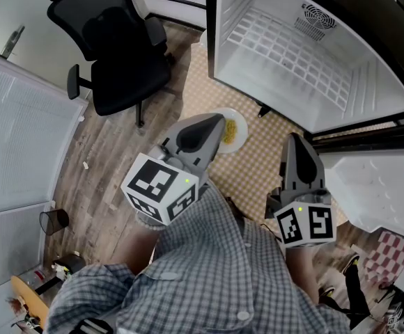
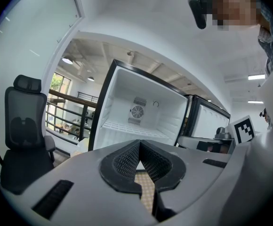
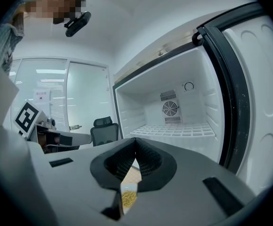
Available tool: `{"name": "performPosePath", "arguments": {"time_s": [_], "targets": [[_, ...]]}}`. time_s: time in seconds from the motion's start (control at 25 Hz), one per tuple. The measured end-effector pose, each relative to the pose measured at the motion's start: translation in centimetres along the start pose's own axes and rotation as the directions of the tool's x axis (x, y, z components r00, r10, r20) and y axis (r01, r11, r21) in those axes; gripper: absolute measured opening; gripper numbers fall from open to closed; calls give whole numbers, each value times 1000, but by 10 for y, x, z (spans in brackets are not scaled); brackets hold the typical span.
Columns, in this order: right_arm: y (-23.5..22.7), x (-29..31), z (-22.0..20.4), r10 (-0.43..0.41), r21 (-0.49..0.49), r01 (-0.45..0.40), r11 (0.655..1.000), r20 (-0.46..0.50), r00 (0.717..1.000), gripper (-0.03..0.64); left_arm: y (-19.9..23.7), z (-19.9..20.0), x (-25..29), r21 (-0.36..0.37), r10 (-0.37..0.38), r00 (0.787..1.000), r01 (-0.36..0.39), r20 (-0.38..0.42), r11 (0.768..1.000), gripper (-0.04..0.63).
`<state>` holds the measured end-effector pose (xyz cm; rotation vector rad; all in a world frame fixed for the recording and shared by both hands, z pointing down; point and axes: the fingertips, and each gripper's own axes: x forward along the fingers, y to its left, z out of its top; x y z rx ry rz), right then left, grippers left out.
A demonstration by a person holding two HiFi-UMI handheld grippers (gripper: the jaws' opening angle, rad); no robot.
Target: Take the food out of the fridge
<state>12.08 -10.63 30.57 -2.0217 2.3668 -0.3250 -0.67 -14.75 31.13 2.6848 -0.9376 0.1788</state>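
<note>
A white plate with yellow food lies on the checkered mat on the floor, in front of the open fridge. The fridge is bare inside but for a wire shelf. My left gripper hangs over the plate's near edge and hides part of it; its jaws are closed with nothing between them. My right gripper is to the right, jaws also together and empty. In the right gripper view the yellow food shows below the closed tips, with the fridge ahead.
A black office chair stands left of the fridge on the wood floor. The fridge door is swung open at the right. A small black bin sits by the white wall panel at the left.
</note>
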Motion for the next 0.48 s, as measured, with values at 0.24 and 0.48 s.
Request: {"name": "performPosePath", "arguments": {"time_s": [0.24,0.48], "targets": [[1,0,-3,1,-9,-1,1000,-11,1000,9,8,0,-1,-5,12,1000,-12,1,1000,6],[4,3,-5,7,-22,-8,1000,-21,1000,9,14,2,-3,-3,23,1000,-23,4,1000,6]]}}
